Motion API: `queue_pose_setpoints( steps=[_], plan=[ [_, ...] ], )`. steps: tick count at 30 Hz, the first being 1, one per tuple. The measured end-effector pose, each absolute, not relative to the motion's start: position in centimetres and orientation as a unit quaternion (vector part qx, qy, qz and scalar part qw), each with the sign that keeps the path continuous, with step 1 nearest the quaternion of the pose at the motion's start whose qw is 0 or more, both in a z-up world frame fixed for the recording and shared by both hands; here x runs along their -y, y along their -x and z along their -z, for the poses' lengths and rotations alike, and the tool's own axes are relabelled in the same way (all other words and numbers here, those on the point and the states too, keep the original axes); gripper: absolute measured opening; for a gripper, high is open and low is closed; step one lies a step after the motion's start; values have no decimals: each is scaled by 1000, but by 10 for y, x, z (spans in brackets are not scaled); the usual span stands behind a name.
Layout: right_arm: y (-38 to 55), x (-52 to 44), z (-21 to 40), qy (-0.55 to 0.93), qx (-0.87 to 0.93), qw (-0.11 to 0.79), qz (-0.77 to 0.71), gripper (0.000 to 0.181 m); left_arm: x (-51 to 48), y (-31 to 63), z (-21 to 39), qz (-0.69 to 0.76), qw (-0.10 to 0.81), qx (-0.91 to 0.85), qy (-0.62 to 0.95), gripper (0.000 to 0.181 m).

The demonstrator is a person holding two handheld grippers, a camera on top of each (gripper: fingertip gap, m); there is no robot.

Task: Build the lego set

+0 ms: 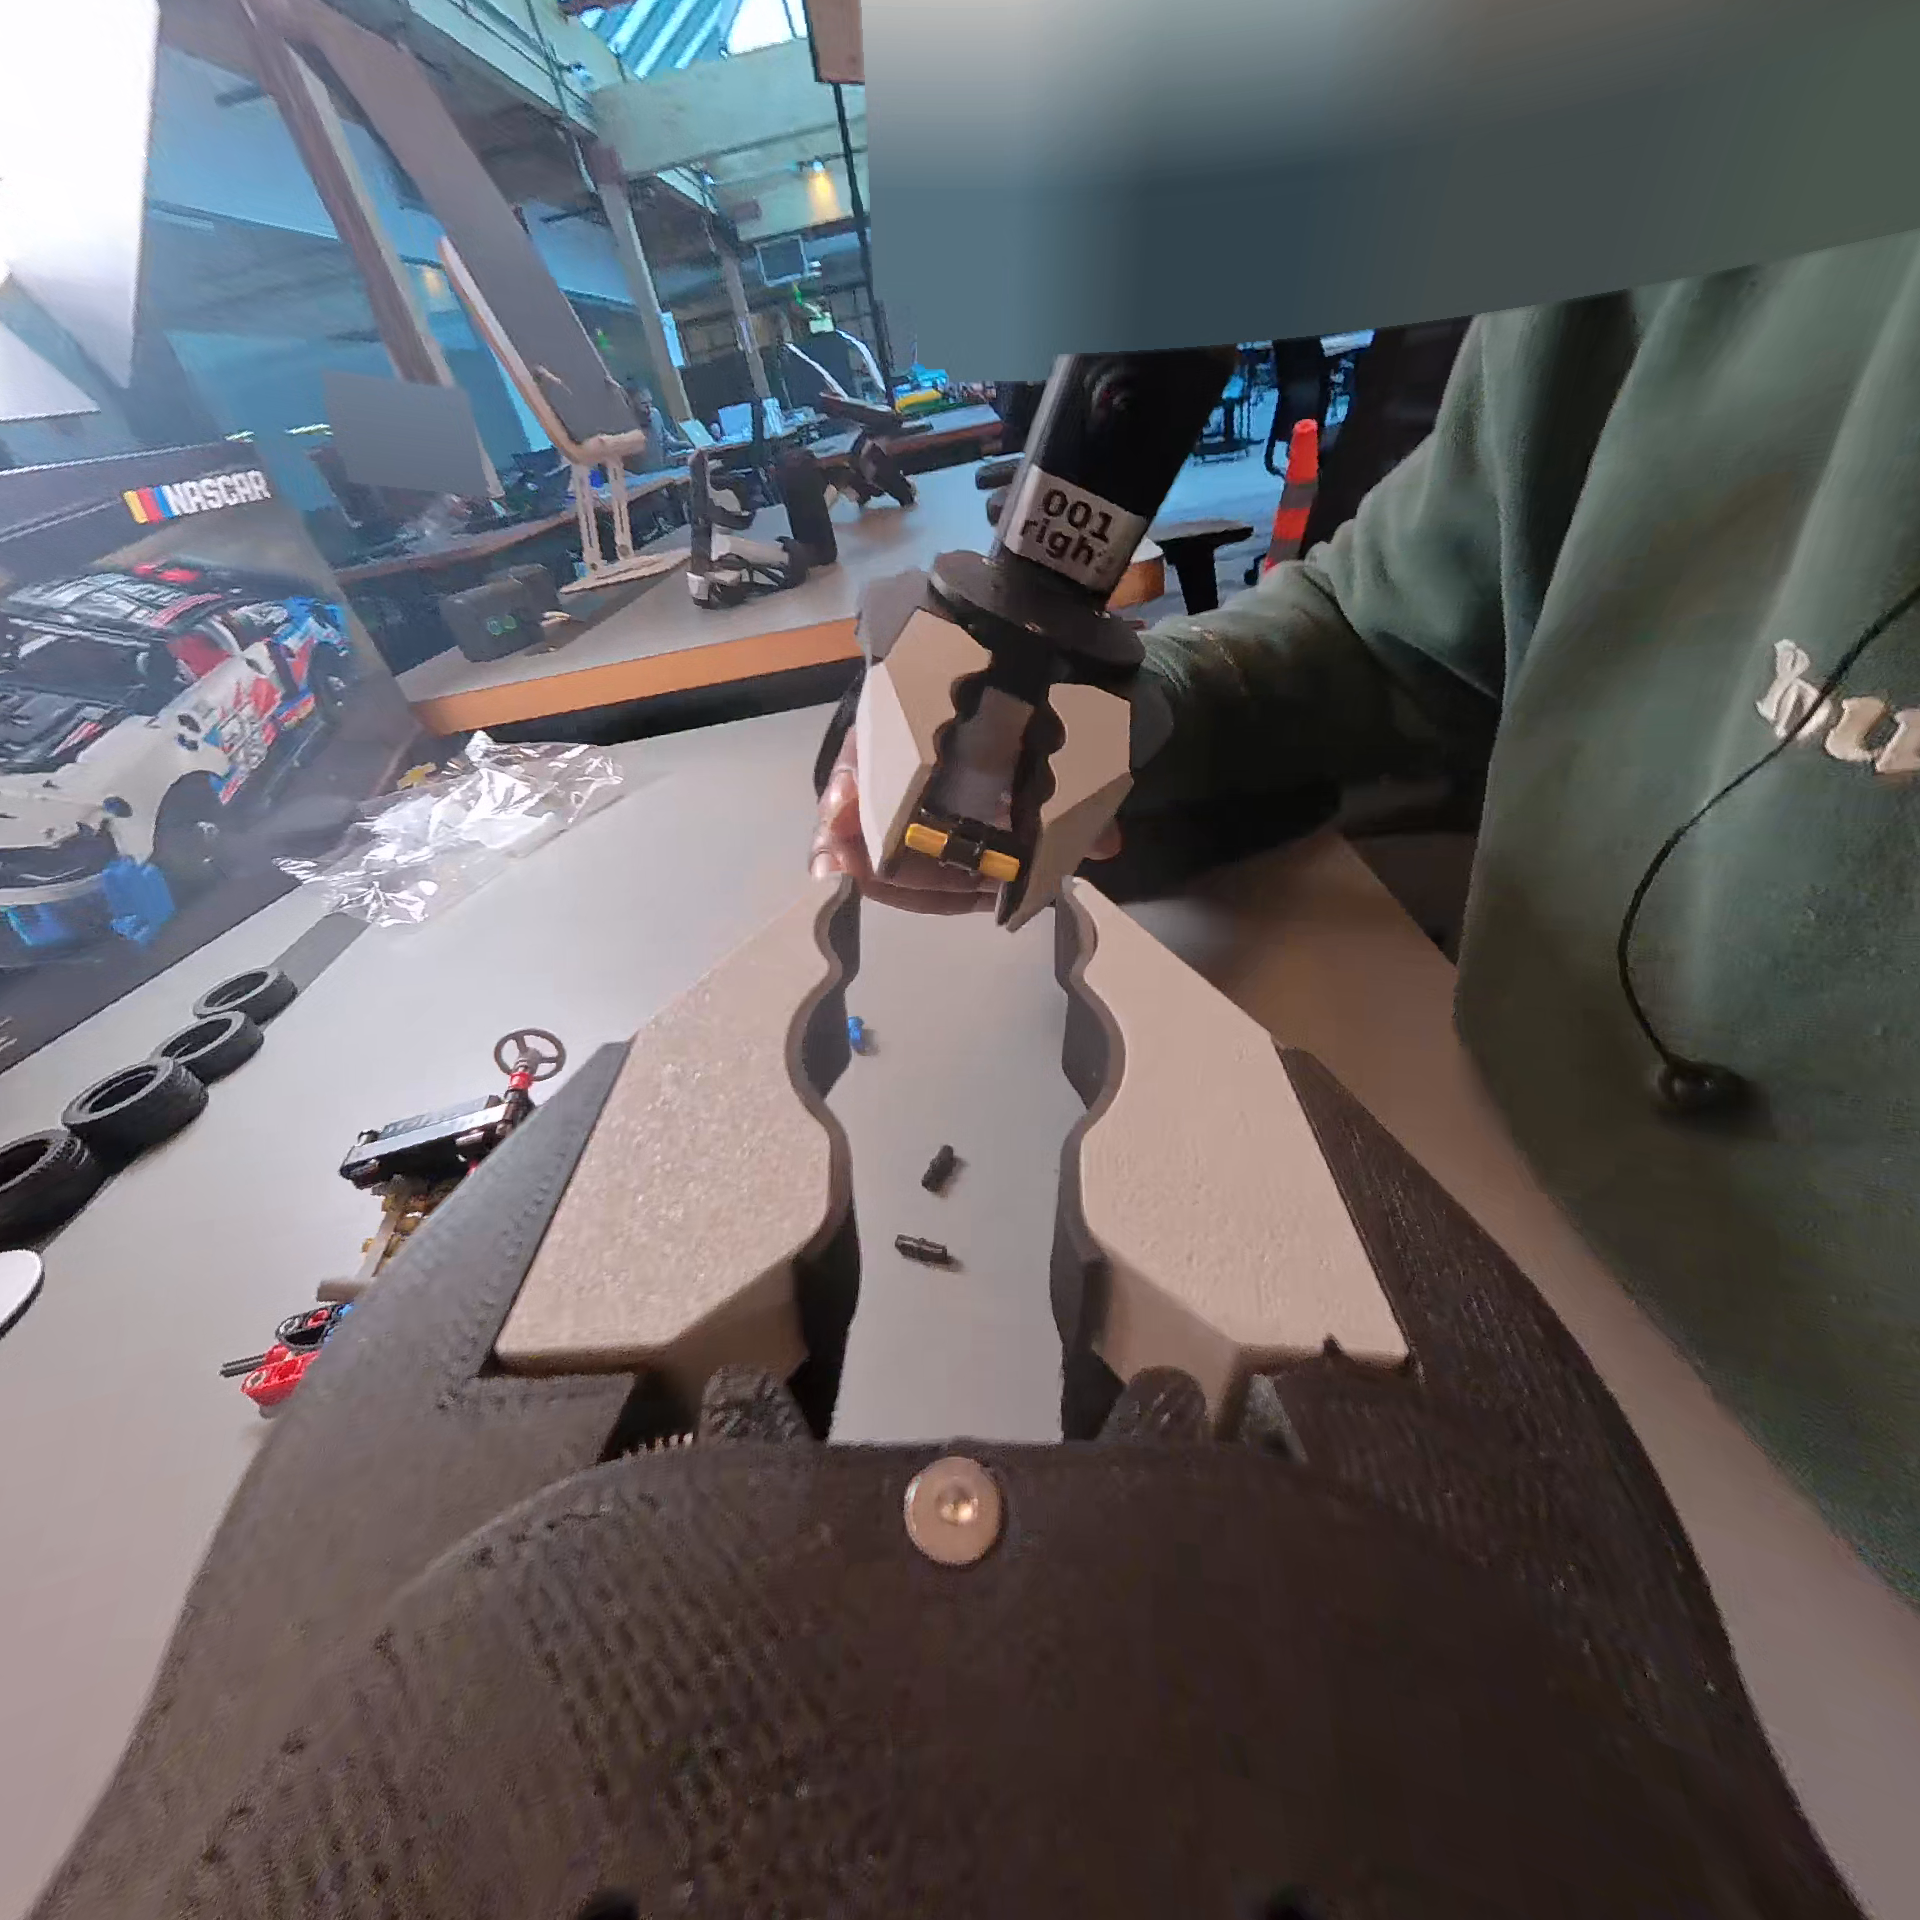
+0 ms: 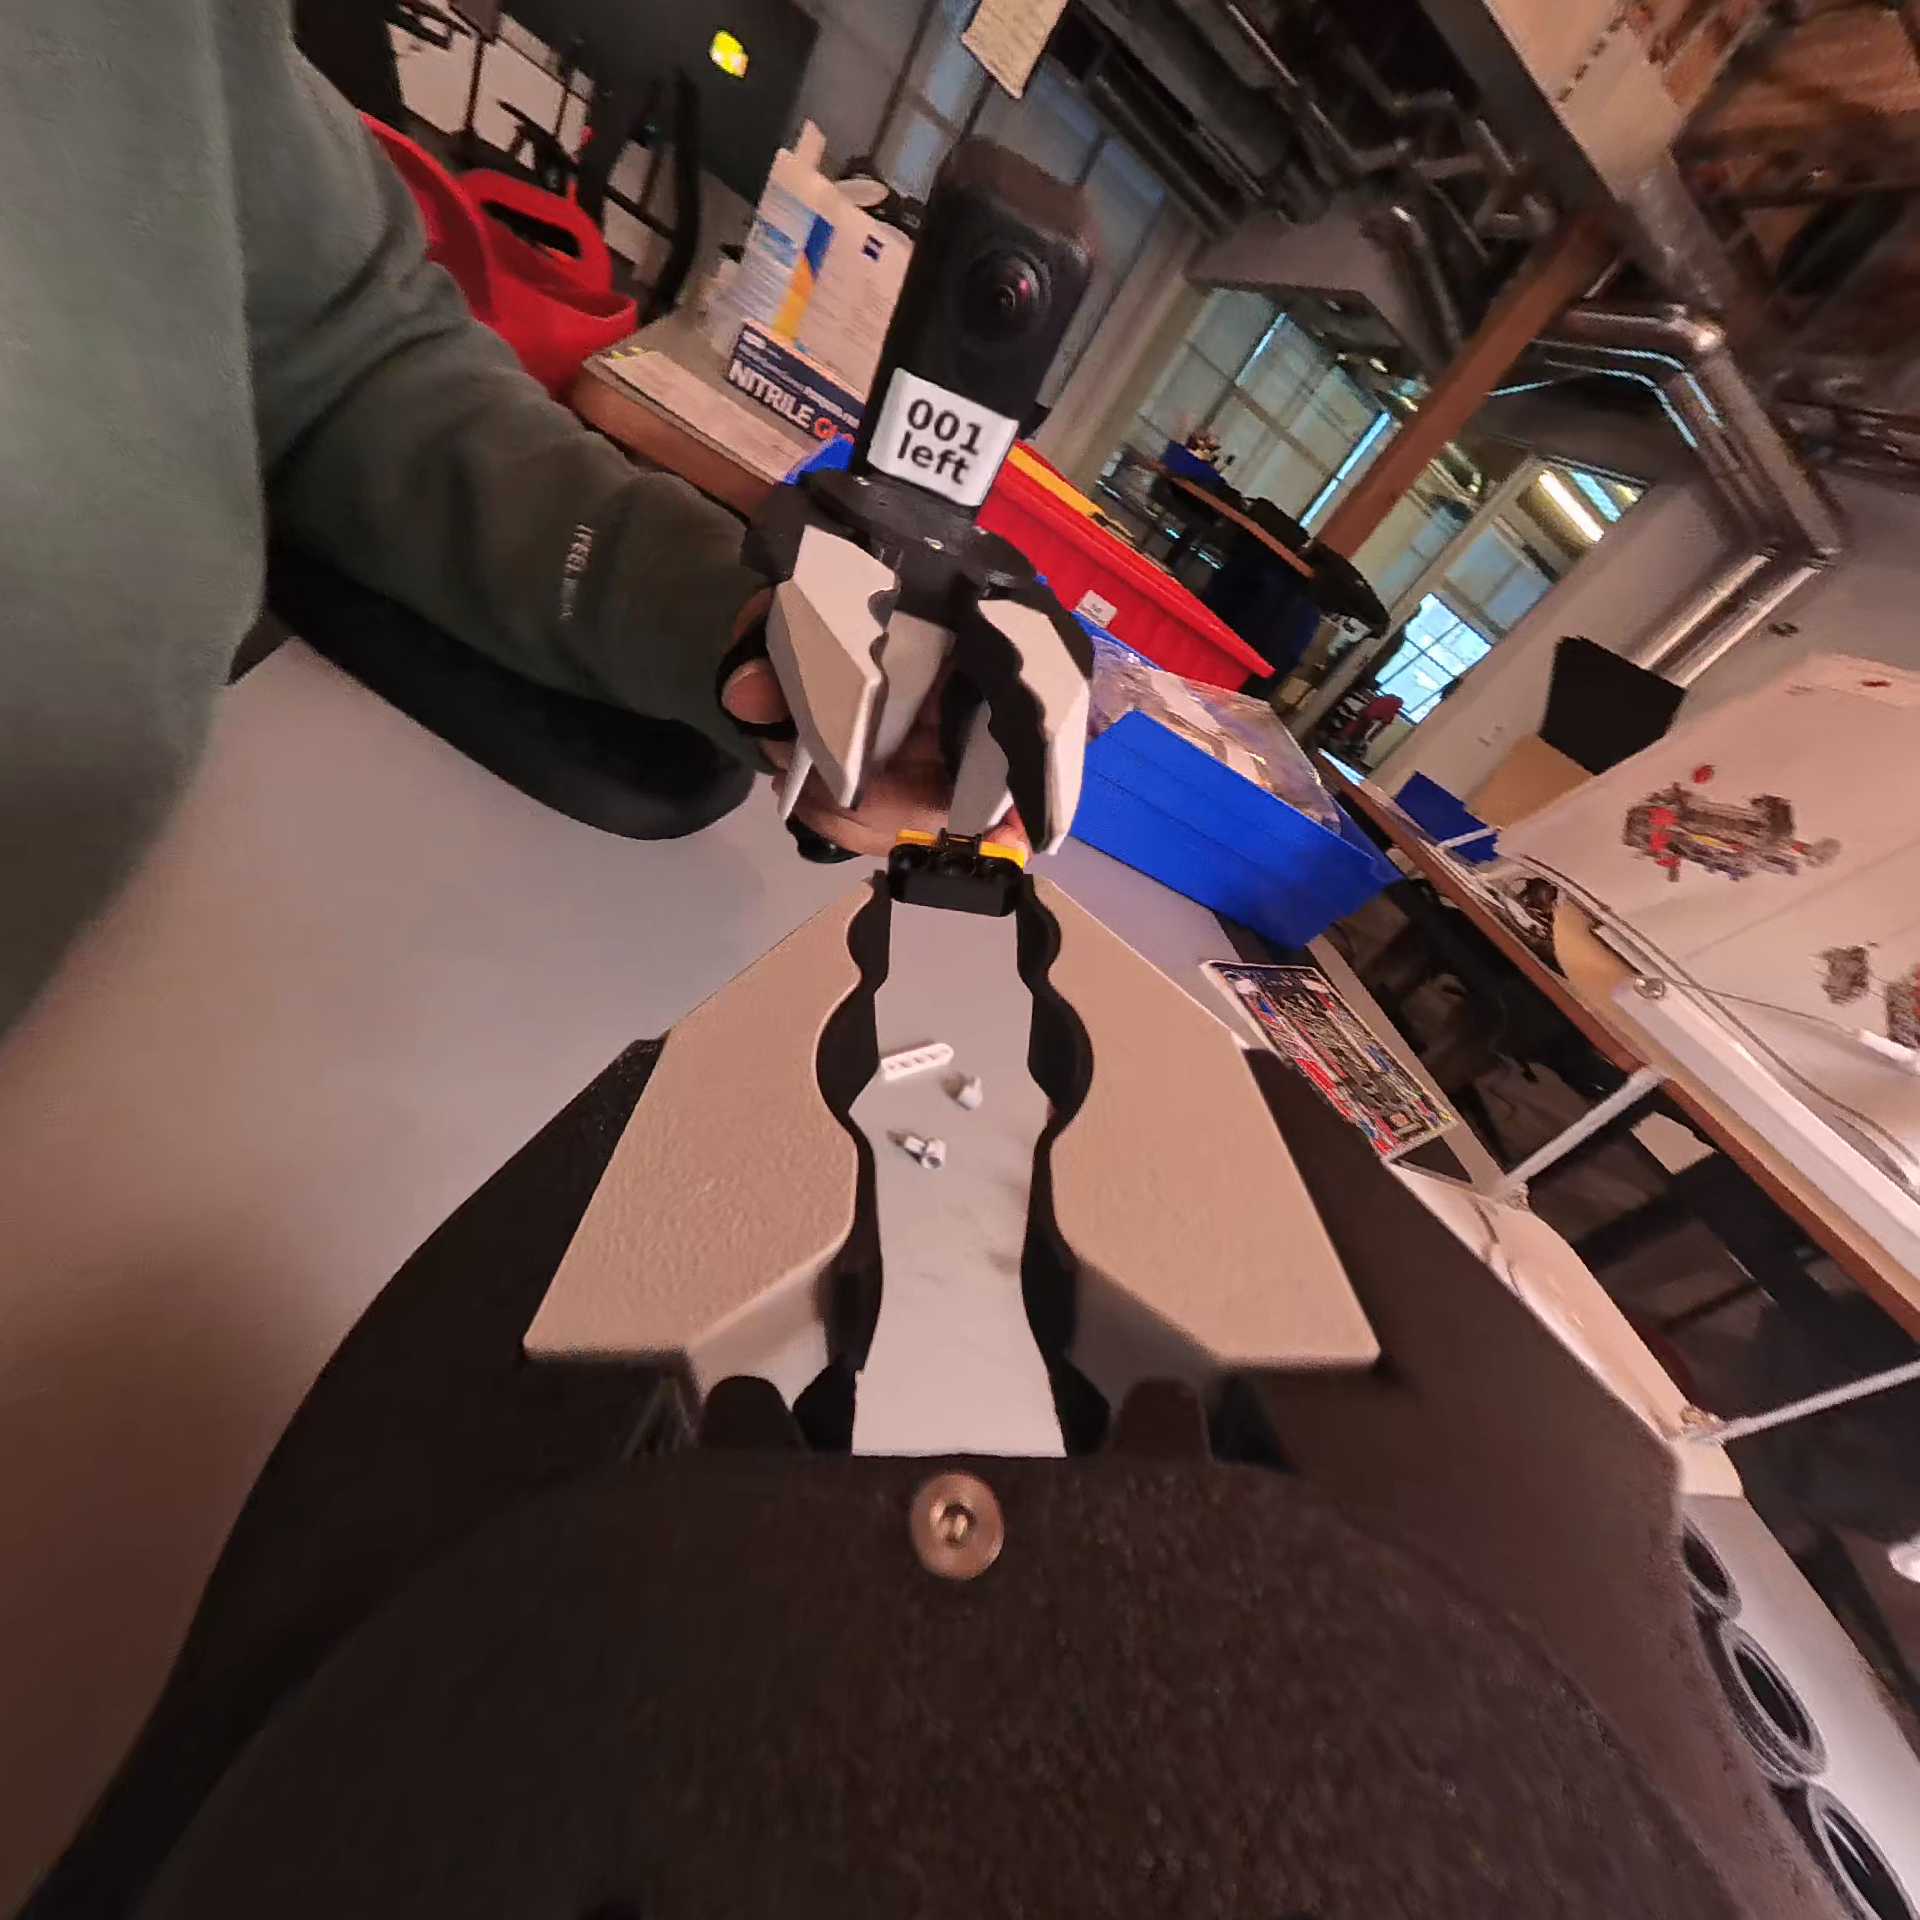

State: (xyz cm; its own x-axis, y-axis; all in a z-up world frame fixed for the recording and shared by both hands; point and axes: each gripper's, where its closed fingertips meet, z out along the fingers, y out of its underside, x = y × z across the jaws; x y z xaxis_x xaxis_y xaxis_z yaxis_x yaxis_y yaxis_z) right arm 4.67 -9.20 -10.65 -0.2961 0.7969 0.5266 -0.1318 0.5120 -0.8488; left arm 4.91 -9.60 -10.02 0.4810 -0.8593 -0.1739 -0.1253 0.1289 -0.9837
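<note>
Your right claw (image 2: 951,883) was clenched on a small black piece with yellow ends (image 2: 954,871), pinched right at the fingertips and held up off the surface (image 2: 416,935). That tip grip left most of the part exposed, probably so that the other claw could reach it. Your left claw (image 1: 956,904) stood released, its fingers spread with nothing between them, tips just beside the piece and facing the right claw head-on. It looked like the moment before a handover or a mating of parts, though which one I cannot tell.

Beneath the left claw two black pins (image 1: 930,1210) and a small blue pin (image 1: 858,1034) lay loose on the surface, near at hand for the next step. Beneath the right claw lay a short white beam (image 2: 918,1058) and two small pale connectors (image 2: 940,1122).

Farther to your left sat a partly built black subassembly with a steering wheel (image 1: 457,1117), some red pieces (image 1: 286,1351), a row of black tyres (image 1: 156,1081), an emptied clear bag (image 1: 468,821) and the set's box (image 1: 135,707) propped up behind. Off to your right a blue bin (image 2: 1226,821) stood on the surface, beside a sticker sheet (image 2: 1330,1060).
</note>
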Motion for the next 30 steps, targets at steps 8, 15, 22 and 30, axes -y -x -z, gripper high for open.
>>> queue_pose_setpoints(
  steps=[8, 15, 22, 30],
  plan=[
    [-46, 101, 114, 235, 697, 527, -427, 23, 98, -59, 111, 232, 627, -456, 588, 27],
    [-46, 101, 115, 233, 698, 529, -423, 23, 99, -59, 110, 215, 633, -464, 581, 22],
    [-46, 102, 117, 231, 704, 529, -415, 23, 99, -60, 110, 215, 633, -464, 581, 24],
    [-38, 84, 111, 253, 681, 578, -372, 23, 80, -53, 107, 421, 546, -279, 668, 33]
  ],
)
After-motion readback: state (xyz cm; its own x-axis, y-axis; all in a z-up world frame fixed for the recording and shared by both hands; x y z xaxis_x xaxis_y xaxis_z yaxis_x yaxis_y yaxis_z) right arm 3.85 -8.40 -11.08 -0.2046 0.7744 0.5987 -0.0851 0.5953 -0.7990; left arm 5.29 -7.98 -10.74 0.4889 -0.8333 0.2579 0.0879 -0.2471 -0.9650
